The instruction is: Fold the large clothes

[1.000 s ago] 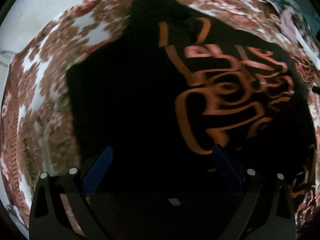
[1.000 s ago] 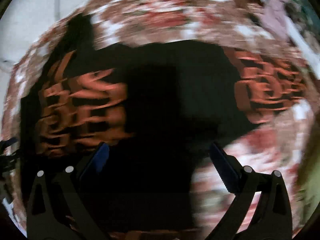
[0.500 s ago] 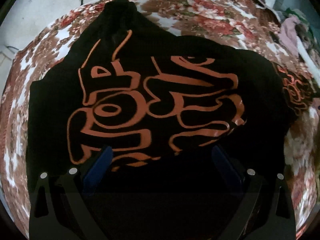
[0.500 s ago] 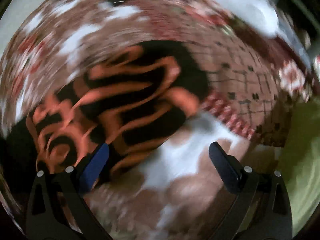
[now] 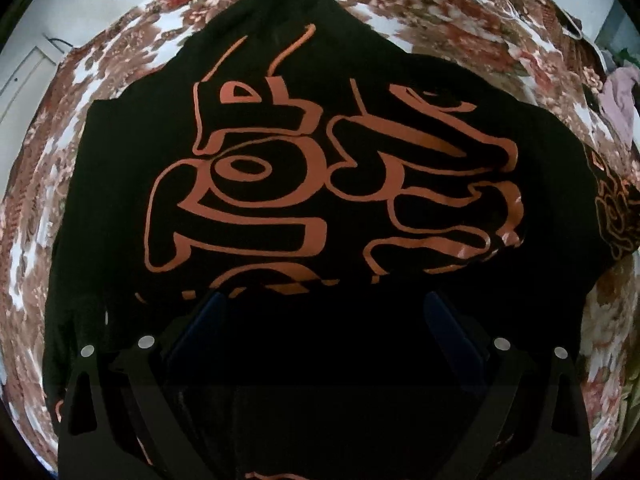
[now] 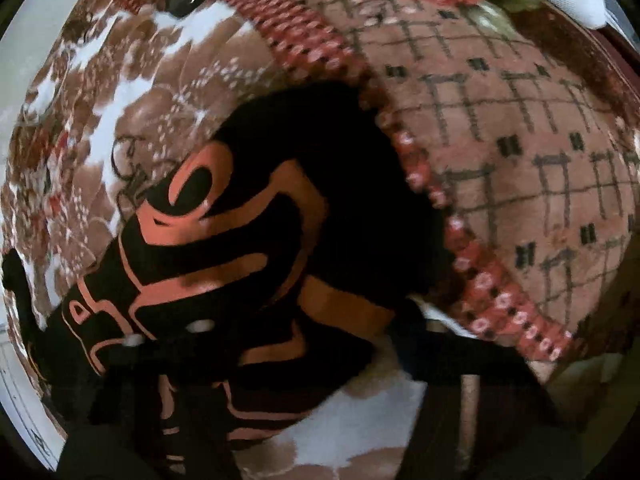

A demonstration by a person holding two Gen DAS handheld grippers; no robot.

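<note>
Left wrist view: my left gripper (image 5: 320, 312) hovers low over the near edge of the garment (image 5: 304, 184), a black piece with an orange print, which lies spread across the floral blanket (image 5: 472, 28); its 2 blue fingers (image 5: 192, 332) stand wide apart with nothing between them, and they read dark against dark cloth, so I cannot tell whether the tips touch the fabric. Right wrist view: my right gripper (image 6: 276, 364) is tilted and blurred over 1 end of the same garment (image 6: 256, 240), where the cloth lies bunched beside the blanket's checked border (image 6: 520, 168); the fingers appear as dark smears only, so I cannot tell whether they are spread or closed, nor whether any cloth is pinched.

Risks, as I judge them: (a) closing the left gripper here may take 1 layer only, or several, since the near edge is lost in shadow, and the fold would then come out skewed; (b) the bunched end under the right gripper may drag or roll when lifted, which would pull wrinkles into the flat printed panel; (c) the soft blanket may be pinched together with the garment, because both give under the tips; (d) unequal lift by the 2 grippers would twist the cloth.

Pose: left held level, pointing along the garment toward its far narrow end; right rolled to 1 side, pointing down at the cloth.
</note>
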